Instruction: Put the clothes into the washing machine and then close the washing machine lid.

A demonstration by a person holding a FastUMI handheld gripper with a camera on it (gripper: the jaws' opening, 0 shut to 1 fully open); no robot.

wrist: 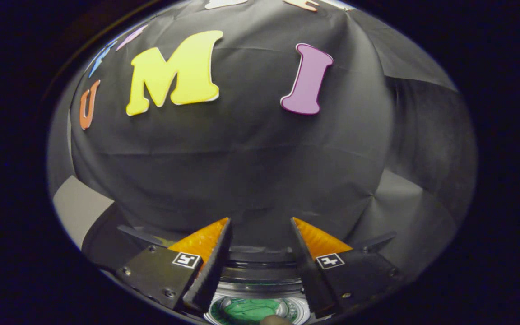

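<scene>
Tool (260,225) spread wide and grasping nothing, its fingers aimed at the booth wall (251,162) as I steer it above the washing machine (260,282). Between and below the fingers sits the machine's round opening, with something green (248,310) showing inside, which I take for clothes already in the tub, though I cannot tell for certain. Cloth like that should be soft, light and limp, best pinched at a raised fold. Any lid, by my judgement, would be stiff and light, taken at its free edge; I cannot make one out from this angle.
</scene>
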